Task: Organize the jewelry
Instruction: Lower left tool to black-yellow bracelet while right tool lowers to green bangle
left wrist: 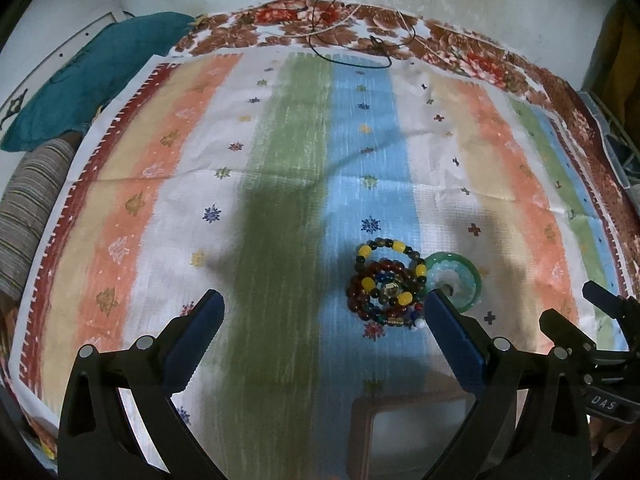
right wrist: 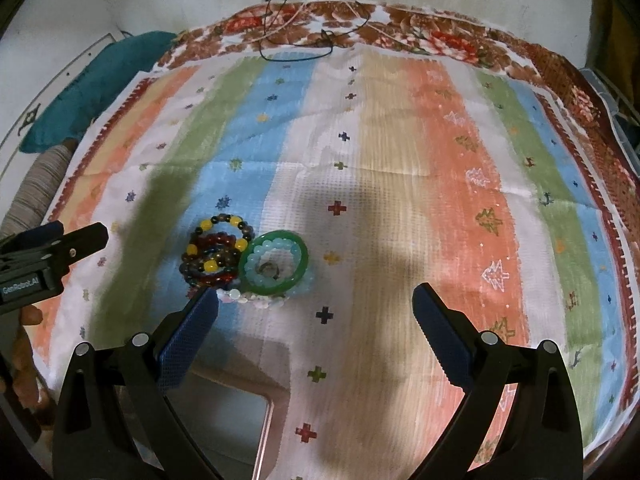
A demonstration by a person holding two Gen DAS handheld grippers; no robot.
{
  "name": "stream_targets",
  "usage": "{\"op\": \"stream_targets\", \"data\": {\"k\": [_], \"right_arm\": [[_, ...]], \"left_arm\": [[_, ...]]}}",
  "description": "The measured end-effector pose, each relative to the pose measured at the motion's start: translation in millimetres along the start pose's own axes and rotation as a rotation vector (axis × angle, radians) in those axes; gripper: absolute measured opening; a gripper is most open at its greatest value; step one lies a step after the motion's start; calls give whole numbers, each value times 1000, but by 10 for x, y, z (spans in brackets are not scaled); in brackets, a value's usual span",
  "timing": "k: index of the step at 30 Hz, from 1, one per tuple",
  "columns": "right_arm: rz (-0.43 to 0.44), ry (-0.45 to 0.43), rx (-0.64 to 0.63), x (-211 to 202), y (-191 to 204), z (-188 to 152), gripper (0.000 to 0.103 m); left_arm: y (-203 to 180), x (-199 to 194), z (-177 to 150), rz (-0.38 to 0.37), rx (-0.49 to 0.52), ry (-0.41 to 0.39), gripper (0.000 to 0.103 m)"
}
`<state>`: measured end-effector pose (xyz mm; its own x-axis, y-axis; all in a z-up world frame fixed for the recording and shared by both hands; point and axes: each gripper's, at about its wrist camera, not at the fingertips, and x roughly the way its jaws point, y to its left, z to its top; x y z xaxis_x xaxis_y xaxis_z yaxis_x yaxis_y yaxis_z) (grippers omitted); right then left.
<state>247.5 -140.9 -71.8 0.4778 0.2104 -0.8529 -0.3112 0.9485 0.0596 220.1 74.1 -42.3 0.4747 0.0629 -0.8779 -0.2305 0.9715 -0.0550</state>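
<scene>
Both grippers hang above the striped cloth (right wrist: 400,184) with their jaws spread wide and nothing between them. The jewelry sits in one tight heap: from the left gripper (left wrist: 322,300) it lies just ahead, beside the right finger; from the right gripper (right wrist: 316,296) it lies ahead and to the left, touching close past the tip of its left finger. The heap is a stack of dark red and yellow bead bracelets (right wrist: 216,252) pressed against a green bangle (right wrist: 275,262), which encircles a pale blue bead bracelet (right wrist: 256,258) and what looks like a small ring — too small to be sure. A white bead strand (right wrist: 248,298) lies at the near edge. The likely trouble is the tangle: closing on one bracelet could drag its neighbours along, and the smooth bangle may slip or roll out of the pads. The two grippers also crowd the same spot and could knock together. A pink-rimmed tray (right wrist: 264,420) shows below the right gripper, mostly hidden; thin cords (left wrist: 352,40) lie far ahead, well clear.
</scene>
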Motion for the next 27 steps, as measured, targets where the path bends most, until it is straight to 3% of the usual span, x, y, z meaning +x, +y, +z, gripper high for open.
{"op": "stream_targets", "data": {"k": [9, 13, 20, 23, 27], "right_arm": [[-7, 49, 14, 242, -22, 73, 98], [42, 81, 54, 353, -65, 87, 98], [17, 98, 38, 471, -25, 116, 98], [6, 122, 39, 556, -20, 127, 86], [5, 127, 38, 593, -17, 150, 86]], "left_arm": [[-50, 311, 92, 26, 39, 38, 97], [-42, 473, 120, 29, 51, 59, 97], [-49, 665, 175, -1, 59, 91, 97], [-68, 733, 190, -6, 60, 106, 97], [-104, 810, 202, -4, 70, 123, 97]]}}
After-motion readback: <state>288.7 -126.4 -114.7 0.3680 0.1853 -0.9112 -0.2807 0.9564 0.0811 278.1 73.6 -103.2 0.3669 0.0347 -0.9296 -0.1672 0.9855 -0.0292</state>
